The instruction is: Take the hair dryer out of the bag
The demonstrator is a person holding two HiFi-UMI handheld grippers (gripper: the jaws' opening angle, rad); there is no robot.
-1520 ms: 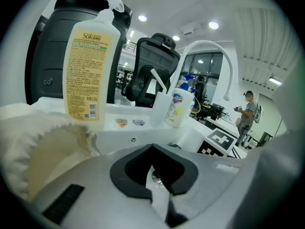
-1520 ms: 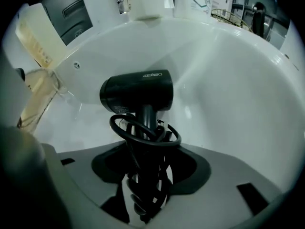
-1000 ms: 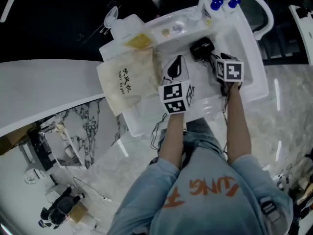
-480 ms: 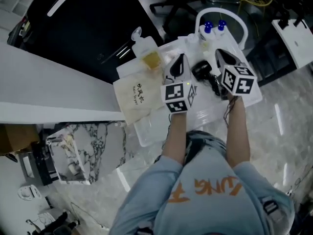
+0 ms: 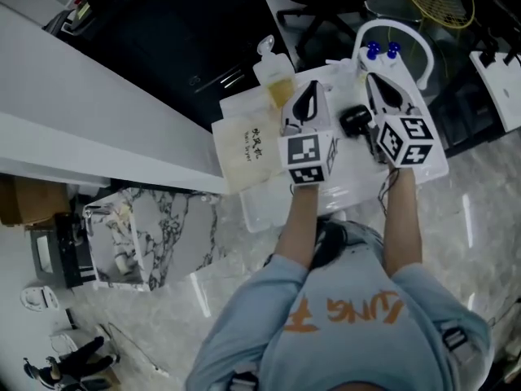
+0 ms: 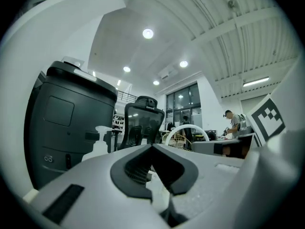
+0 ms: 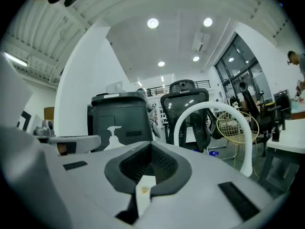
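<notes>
The black hair dryer (image 5: 356,120) lies on the white table (image 5: 281,206), its cord trailing toward the near edge. The beige bag (image 5: 242,147), printed "Hair Dryer", lies flat to its left. My left gripper (image 5: 308,90) hovers between bag and dryer, shut and empty. My right gripper (image 5: 371,80) hovers just right of the dryer; its jaws have just been closing and are shut with nothing between them. Both gripper views look level across the room, with the left gripper (image 6: 153,149) and the right gripper (image 7: 148,147) shut on nothing.
A pump bottle (image 5: 274,70) stands at the table's far edge, and two blue-capped bottles (image 5: 383,50) at the far right corner. Behind are a white hoop-shaped chair back (image 5: 396,31), a black office chair (image 7: 185,109) and a dark cabinet (image 6: 71,123).
Both grippers have risen off the table and now point level. The right gripper has come away from the hair dryer, which stays on the table. The bag has not moved.
</notes>
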